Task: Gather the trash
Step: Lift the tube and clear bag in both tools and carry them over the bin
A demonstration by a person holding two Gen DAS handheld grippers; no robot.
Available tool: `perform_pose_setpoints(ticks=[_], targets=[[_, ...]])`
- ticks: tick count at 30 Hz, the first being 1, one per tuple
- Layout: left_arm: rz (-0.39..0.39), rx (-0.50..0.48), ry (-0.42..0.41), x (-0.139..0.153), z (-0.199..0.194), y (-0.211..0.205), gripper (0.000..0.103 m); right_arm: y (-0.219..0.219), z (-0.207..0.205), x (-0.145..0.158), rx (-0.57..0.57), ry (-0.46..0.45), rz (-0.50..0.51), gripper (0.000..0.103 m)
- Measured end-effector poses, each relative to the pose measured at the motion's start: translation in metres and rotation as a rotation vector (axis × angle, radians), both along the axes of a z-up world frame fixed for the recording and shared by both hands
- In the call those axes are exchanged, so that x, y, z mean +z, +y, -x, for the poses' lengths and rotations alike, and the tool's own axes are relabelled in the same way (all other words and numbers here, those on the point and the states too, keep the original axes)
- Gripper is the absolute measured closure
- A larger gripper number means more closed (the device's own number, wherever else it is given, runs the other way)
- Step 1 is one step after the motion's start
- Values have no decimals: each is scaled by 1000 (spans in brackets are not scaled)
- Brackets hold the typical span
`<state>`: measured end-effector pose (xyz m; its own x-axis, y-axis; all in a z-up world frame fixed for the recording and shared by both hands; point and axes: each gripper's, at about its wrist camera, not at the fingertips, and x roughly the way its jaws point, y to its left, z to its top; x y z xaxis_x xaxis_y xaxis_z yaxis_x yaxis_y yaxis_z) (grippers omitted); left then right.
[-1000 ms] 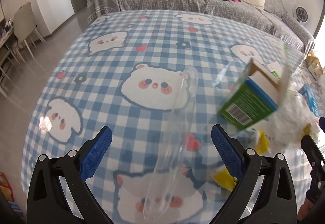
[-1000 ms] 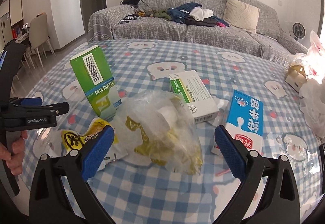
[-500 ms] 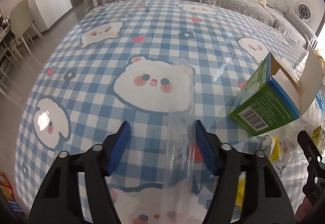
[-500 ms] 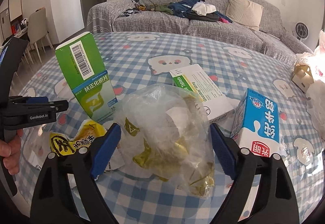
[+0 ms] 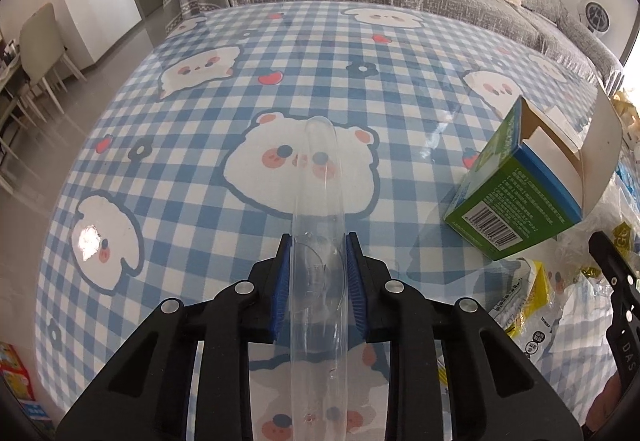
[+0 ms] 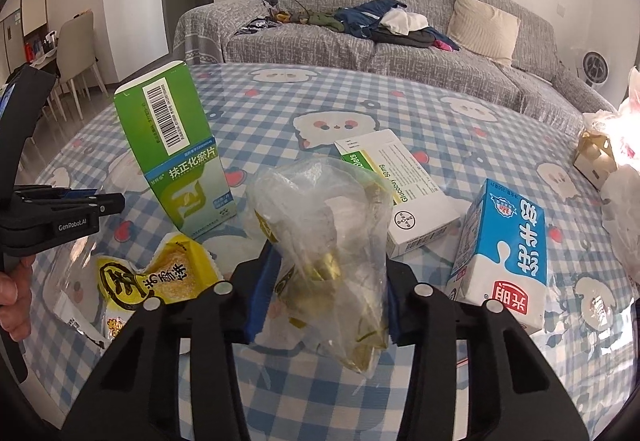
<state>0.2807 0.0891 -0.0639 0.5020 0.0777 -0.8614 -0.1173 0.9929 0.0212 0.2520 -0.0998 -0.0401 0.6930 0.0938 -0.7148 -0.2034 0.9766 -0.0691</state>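
Closing on separate trash, the left gripper (image 5: 316,273) fingers clamp a clear plastic piece (image 5: 318,225) while the right gripper (image 6: 326,295) fingers squeeze a crumpled clear bag (image 6: 324,237), readying both for lifting off the tabletop (image 5: 200,129).

Clear glossy plastic tube (image 5: 318,261) between the left claw's (image 5: 317,277) matt blue pads, crinkled transparent plastic bag (image 6: 326,241) between the right claw's (image 6: 324,293), glossy checked counter (image 5: 200,121) beneath, smooth printed cardboard box (image 6: 176,149) beyond-left.
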Motion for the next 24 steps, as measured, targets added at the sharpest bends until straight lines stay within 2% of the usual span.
perform_pose_setpoints(ticks=[14, 24], targets=[[4, 4, -12, 17, 11, -3, 78, -7, 11, 14, 0, -1, -10, 65], [3, 1, -42, 44, 30, -11, 78, -12, 30, 37, -1, -25, -20, 65]])
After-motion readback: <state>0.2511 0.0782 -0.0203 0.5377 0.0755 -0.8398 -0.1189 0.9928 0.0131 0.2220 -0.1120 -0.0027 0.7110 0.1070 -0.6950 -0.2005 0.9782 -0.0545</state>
